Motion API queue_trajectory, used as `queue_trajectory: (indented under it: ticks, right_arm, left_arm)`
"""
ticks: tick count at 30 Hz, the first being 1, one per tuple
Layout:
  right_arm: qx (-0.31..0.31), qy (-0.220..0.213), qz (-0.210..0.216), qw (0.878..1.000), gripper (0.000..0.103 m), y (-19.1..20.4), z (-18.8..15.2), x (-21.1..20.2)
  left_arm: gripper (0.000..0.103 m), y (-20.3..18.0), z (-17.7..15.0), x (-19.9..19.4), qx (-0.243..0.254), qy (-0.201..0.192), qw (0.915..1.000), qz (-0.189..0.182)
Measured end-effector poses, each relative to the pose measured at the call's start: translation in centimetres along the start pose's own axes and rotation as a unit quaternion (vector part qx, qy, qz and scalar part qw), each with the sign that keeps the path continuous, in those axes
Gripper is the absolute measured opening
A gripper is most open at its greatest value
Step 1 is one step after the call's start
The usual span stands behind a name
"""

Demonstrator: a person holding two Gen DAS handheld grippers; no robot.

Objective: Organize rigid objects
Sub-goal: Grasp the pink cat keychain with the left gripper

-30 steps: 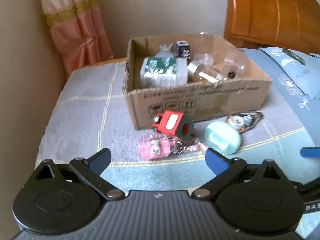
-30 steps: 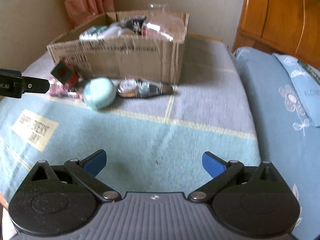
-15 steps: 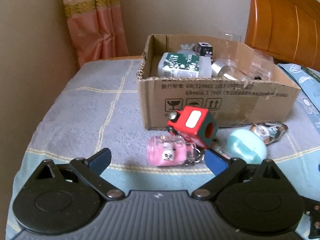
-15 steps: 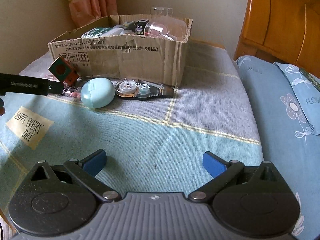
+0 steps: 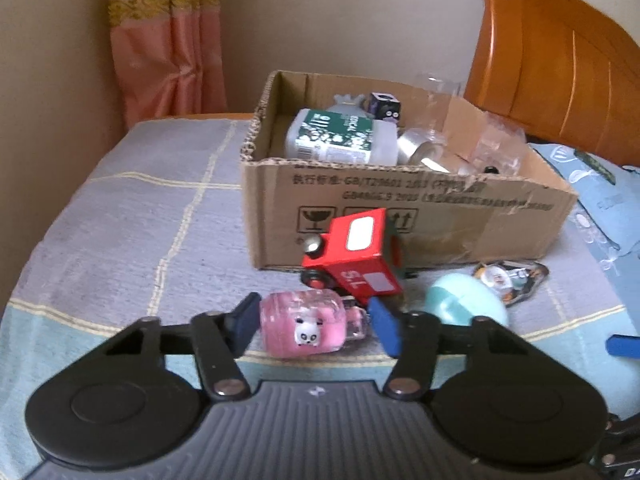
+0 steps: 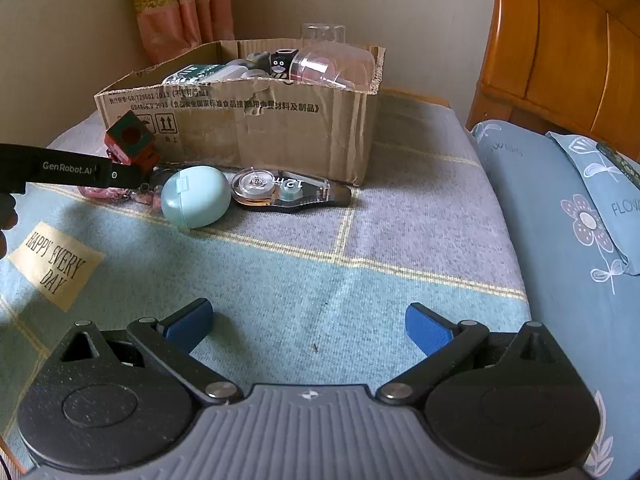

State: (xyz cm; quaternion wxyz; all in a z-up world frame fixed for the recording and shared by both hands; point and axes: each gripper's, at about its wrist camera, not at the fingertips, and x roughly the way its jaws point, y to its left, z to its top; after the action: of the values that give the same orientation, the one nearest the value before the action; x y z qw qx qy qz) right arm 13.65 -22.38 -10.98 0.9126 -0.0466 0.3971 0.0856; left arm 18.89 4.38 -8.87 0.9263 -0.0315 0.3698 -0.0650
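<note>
The left gripper [image 5: 314, 322] was closing its jaws around the small pink translucent plastic charm with a panda face [image 5: 304, 325]. The charm lay between the two blue pads; the left pad [image 5: 244, 320] looked to be touching it, but at the right pad it could not be told if a small gap remained. So the grasp seemed not fully made yet.

The charm lay on the grey-and-blue checked bed cover [image 5: 132, 240], near the middle of the bed, just in front of the open brown cardboard box [image 5: 460, 220]. Just behind the charm, touching or nearly so, stood the red wooden toy train w/ green back [image 5: 356, 252]. To its right were the pale teal egg-shaped plastic case [image 6: 196, 196] and the clear correction tape dispenser [image 6: 288, 192], both near the box front wall. The box already held a white bottle w/ green label [image 5: 340, 140] and clear plastic cups.

The right gripper [image 6: 308, 326] hovered over a bare part of the cover w/ jaws spread wide, nothing between them.

Step in hand: picking the charm, probably to put it in the box. Next move calls for a firm pinch, then a lift straight up, since its keychain part lay close to the train and could drag it.
</note>
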Motion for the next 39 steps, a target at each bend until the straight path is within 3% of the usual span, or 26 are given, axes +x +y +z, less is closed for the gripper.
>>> queue_trajectory:
  ticks: [22, 39]
  right_arm:
    - [0.002, 0.001, -0.004, 1.000, 0.103, 0.6, -0.4, -0.4]
    - [-0.007, 0.020, 0.005, 1.000, 0.103, -0.9, -0.9, -1.4]
  left_arm:
    - [0.050, 0.4, -4.0, -5.3, 0.028, 0.032, 0.9983, -0.041]
    - [0.050, -4.8, -5.8, -6.6, 0.081, 0.052, 0.9882, -0.119]
